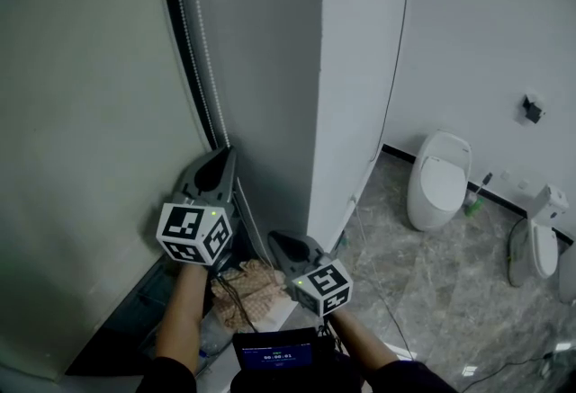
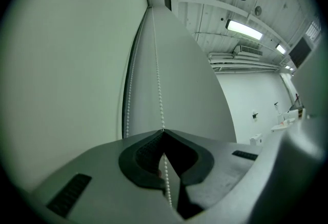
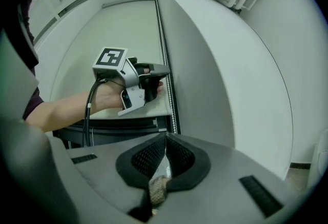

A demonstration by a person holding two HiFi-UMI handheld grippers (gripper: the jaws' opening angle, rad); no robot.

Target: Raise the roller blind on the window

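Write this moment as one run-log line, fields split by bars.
left gripper: jaws shut on bead chain | right gripper: jaws together, below left | roller blind: covers most of window

Head view top edge cuts off bead chain (image 1: 200, 31); its lower run hidden behind left gripper (image 1: 225, 157)

You face a white pillar (image 1: 355, 67) at 12 o'clock. At 3 o'clock a white toilet (image 1: 438, 180) stands on the grey marbled floor (image 1: 423, 283), against the white wall (image 1: 486, 31). Overhead, a strip light (image 2: 244, 29) glows on the ceiling.
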